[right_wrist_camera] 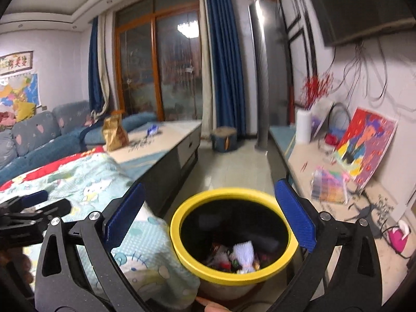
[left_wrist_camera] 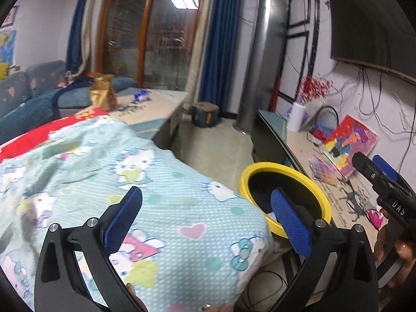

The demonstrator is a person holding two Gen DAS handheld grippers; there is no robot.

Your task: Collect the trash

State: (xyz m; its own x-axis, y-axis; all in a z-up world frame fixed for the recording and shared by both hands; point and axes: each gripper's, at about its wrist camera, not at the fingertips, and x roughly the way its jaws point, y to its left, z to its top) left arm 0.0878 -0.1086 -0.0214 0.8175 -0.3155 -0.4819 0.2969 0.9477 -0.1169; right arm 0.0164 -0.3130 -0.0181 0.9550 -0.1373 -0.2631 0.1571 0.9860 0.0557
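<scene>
A yellow-rimmed black bin (right_wrist_camera: 179,244) stands just below my right gripper (right_wrist_camera: 210,213), which is open and empty. Inside the bin lie crumpled white paper (right_wrist_camera: 244,254) and colourful wrappers (right_wrist_camera: 221,260). In the left wrist view the bin (left_wrist_camera: 244,179) shows to the right of a table draped in a light blue cartoon-print cloth (left_wrist_camera: 161,187). My left gripper (left_wrist_camera: 205,215) hangs open over the cloth's near corner with nothing between its blue pads. The right gripper (left_wrist_camera: 382,176) appears at the right edge of that view. Further back, a golden snack bag (right_wrist_camera: 114,132) and a blue wrapper (right_wrist_camera: 153,129) lie on a long table.
A long low table (right_wrist_camera: 169,140) runs back toward a glass door. A blue sofa (right_wrist_camera: 39,135) is at the left. A side counter (right_wrist_camera: 306,166) at the right carries a white roll, paintings and bead boxes. Tiled floor (right_wrist_camera: 234,163) lies between, with a small stool (right_wrist_camera: 224,139).
</scene>
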